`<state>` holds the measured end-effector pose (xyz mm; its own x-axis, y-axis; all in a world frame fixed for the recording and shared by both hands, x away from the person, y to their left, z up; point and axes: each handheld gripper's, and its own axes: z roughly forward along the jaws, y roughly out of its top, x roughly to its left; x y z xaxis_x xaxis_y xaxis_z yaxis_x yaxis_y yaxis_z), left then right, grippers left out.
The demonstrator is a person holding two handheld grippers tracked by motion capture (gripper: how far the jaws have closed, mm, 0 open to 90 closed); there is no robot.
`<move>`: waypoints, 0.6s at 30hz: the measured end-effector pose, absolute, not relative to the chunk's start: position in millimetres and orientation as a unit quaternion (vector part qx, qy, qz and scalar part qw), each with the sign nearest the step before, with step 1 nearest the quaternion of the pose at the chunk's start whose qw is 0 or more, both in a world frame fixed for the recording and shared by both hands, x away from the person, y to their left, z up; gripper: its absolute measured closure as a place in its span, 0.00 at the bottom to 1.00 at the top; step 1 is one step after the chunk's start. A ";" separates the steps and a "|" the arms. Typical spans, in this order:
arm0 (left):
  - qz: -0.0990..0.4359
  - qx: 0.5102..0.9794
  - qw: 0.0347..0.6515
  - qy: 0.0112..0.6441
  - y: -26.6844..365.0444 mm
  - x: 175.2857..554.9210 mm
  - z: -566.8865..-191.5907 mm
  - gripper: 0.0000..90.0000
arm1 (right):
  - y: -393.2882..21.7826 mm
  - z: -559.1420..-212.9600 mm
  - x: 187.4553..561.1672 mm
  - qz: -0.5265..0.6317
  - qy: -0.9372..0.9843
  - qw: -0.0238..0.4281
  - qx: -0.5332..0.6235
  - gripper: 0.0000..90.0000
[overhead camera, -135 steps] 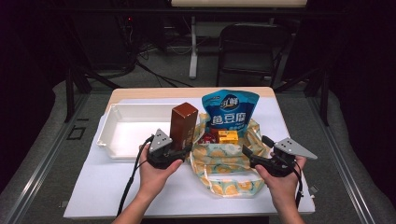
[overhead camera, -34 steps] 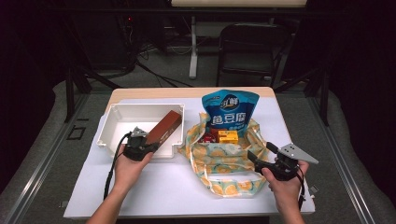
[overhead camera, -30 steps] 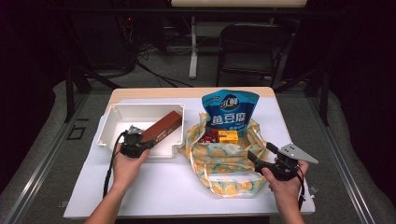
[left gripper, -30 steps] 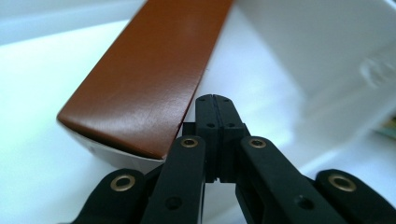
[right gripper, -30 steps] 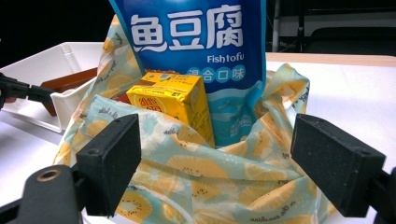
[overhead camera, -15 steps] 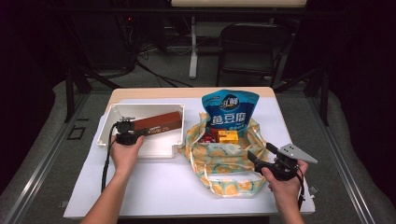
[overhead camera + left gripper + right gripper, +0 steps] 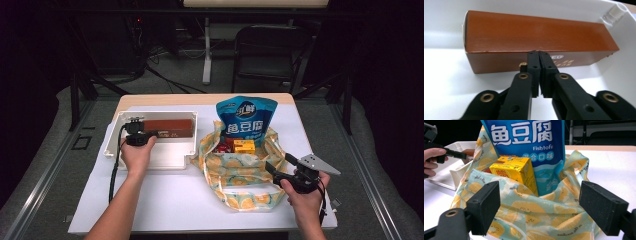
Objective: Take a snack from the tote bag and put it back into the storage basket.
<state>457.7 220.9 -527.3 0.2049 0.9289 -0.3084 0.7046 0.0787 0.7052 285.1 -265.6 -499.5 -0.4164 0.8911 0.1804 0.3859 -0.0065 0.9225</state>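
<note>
I see a reddish-brown box (image 7: 534,42) with small gold lettering on its side, lying in a plain white tray (image 7: 172,159). The cloth bag (image 7: 529,220) is pale mint with a yellow lemon-slice print — inside it, a bright yellow carton (image 7: 515,171) and a blue pouch (image 7: 529,142) with white characters. Both sets of jaws are matte black — brass rivets on the left pair.

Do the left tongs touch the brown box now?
Cannot tell. In the left gripper view the shut left tongs overlap the brown box, hiding any gap.
</note>
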 end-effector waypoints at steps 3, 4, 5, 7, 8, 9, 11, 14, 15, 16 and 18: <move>0.139 0.667 0.401 0.612 221.4 458.9 -526.7 0.95 | -265.1 -498.3 283.7 0.524 0.661 0.244 0.479 0.25; 0.141 0.662 0.407 0.613 221.4 459.2 -528.0 0.94 | -265.1 -498.1 283.5 0.525 0.661 0.243 0.478 0.28; 0.142 0.663 0.407 0.612 221.8 459.0 -528.0 0.94 | -265.3 -498.0 283.2 0.526 0.661 0.243 0.477 0.31; 0.145 0.666 0.407 0.608 222.1 456.5 -527.0 0.92 | -265.1 -497.6 282.3 0.530 0.659 0.245 0.475 0.37; 0.146 0.668 0.407 0.606 222.0 454.9 -526.2 0.90 | -265.4 -497.0 281.9 0.533 0.660 0.241 0.472 0.40; 0.148 0.669 0.410 0.603 221.2 452.3 -525.0 0.89 | -265.4 -496.7 281.5 0.536 0.659 0.237 0.471 0.43; 0.155 0.671 0.420 0.591 219.3 444.6 -521.9 0.84 | -264.2 -496.5 280.8 0.539 0.657 0.236 0.471 0.48; 0.164 0.675 0.434 0.574 216.2 431.5 -517.4 0.78 | -262.7 -496.4 281.0 0.538 0.656 0.239 0.473 0.54; 0.169 0.675 0.439 0.568 214.7 425.3 -515.3 0.76 | -262.1 -496.4 281.1 0.539 0.653 0.241 0.474 0.55; 0.171 0.676 0.445 0.561 214.3 420.1 -513.5 0.74 | -261.8 -496.1 281.3 0.538 0.652 0.242 0.476 0.56; 0.176 0.673 0.458 0.554 213.4 409.5 -509.7 0.70 | -261.8 -495.3 281.4 0.536 0.650 0.245 0.480 0.59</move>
<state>409.5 213.4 -509.7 0.3243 0.9065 -0.2704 0.5840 0.0330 0.8111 281.4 -261.8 -495.3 -0.4191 0.8866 0.1954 0.3607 -0.0349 0.9320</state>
